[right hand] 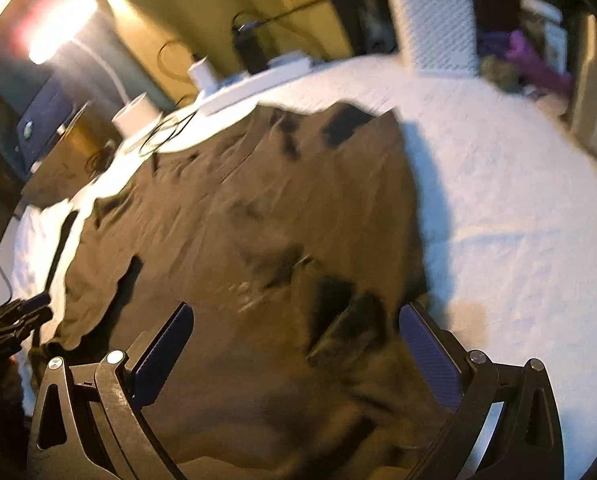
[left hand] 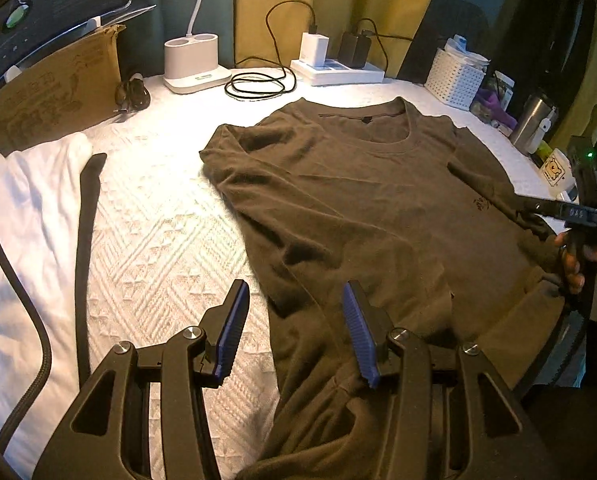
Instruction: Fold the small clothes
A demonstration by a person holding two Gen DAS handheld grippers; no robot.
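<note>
Blue-padded fingers of the left gripper (left hand: 294,332) stood apart over the near left edge of the brown shirt (left hand: 362,208), nothing pinched between them; the shirt lay spread flat on the white textured cover (left hand: 158,240), collar toward the power strip (left hand: 338,72). Seen from the right wrist, blurred, the right gripper (right hand: 296,356) hung wide open over the shirt's rumpled right side, gripping nothing.

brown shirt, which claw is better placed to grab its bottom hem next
Left, marginally. The left claw hangs open right over the brown shirt at its near edge. The right claw is open over cloth too, but that view is blurred.
</note>
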